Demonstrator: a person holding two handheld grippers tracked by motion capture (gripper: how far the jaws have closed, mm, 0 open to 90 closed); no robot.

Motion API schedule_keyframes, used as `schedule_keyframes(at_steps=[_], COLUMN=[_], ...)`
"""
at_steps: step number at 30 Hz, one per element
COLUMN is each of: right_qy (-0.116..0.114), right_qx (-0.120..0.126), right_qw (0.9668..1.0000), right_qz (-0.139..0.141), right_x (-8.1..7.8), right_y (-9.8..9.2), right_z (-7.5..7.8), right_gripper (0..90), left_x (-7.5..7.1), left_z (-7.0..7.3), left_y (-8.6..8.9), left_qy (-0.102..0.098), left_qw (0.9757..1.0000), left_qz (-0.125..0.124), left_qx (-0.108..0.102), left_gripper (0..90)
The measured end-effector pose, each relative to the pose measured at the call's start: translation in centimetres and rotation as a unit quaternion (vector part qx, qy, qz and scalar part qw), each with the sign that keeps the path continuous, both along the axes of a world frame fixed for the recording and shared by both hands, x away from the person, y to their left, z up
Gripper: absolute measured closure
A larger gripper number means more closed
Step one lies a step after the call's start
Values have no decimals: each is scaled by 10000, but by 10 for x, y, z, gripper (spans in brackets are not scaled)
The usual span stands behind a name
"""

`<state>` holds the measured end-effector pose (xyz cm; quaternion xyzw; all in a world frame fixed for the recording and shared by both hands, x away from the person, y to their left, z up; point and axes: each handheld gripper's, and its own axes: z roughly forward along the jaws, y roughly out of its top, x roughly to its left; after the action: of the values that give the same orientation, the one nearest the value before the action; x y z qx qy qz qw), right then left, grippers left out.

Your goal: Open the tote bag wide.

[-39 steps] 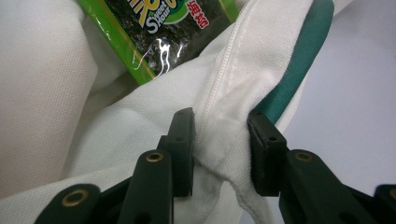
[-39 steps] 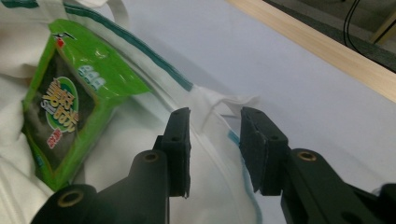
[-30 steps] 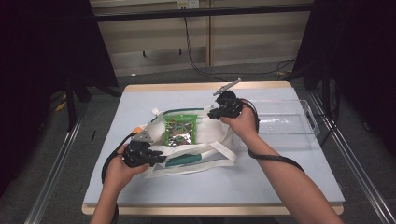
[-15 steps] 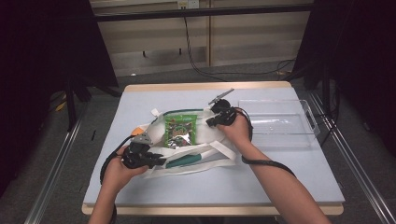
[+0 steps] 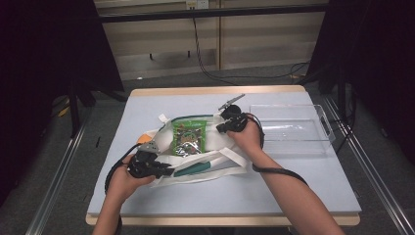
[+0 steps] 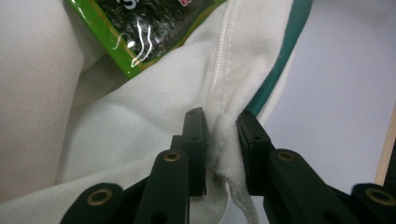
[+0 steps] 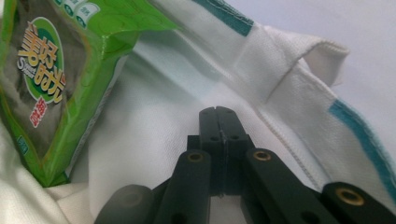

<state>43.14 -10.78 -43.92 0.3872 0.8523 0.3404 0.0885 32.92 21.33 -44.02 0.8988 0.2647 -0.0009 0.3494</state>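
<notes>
Holding the mouth of the white canvas tote bag with teal trim (image 5: 205, 161) is the step in hand, with a green foil snack packet (image 5: 188, 138) lying in the opening. The bag lies flat near the middle of the pale blue tabletop (image 5: 303, 181), and the packet rests on the bag's inner cloth, its lower part tucked between the two rims.

The left gripper (image 6: 220, 140) is clenched on the near rim: a fold of the stitched white hem is pinched between its jaws, with the teal band just beside the right-hand jaw. In the high view this gripper (image 5: 164, 170) sits at the bag's near-left edge.

The right gripper (image 7: 218, 116) has its jaws pressed together with no cloth visible between them; the tips rest inside the bag, against the white inner cloth, close to the packet (image 7: 51, 84) and below the far rim. In the high view it (image 5: 221, 128) stands at the far-right side of the opening.

A clear plastic tray (image 5: 293, 129) stands apart on the right of the table.

Judged from this layout, the next move calls for the left gripper to keep the hem raised while the right gripper either pushes the packet deeper or reopens to take the far rim. Care is needed, as the canvas is limp and may slip.
</notes>
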Motion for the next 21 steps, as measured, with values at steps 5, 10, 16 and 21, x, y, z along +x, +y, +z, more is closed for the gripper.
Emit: schedule_keyframes(at_steps=[5, 10, 16, 21], right_qy=[4, -25, -76, -74], right_qx=[135, 177, 285, 298], right_qw=[9999, 9998, 9991, 9991], right_qz=[4, 111, 296, 306], right_x=[-5, -11, -20, -25], right_y=[-3, -4, -4, -7], right_z=[3, 8, 12, 12], right_gripper=[889, 888, 884, 885], left_x=[1, 3, 5, 8], left_z=[10, 17, 28, 36], left_y=[1, 3, 8, 14], left_qy=[7, -92, -185, -238], left_qw=[9996, 9993, 9986, 9971], left_qz=[204, 281, 395, 553], left_qx=[-193, -233, -313, -457], left_gripper=[655, 587, 487, 433])
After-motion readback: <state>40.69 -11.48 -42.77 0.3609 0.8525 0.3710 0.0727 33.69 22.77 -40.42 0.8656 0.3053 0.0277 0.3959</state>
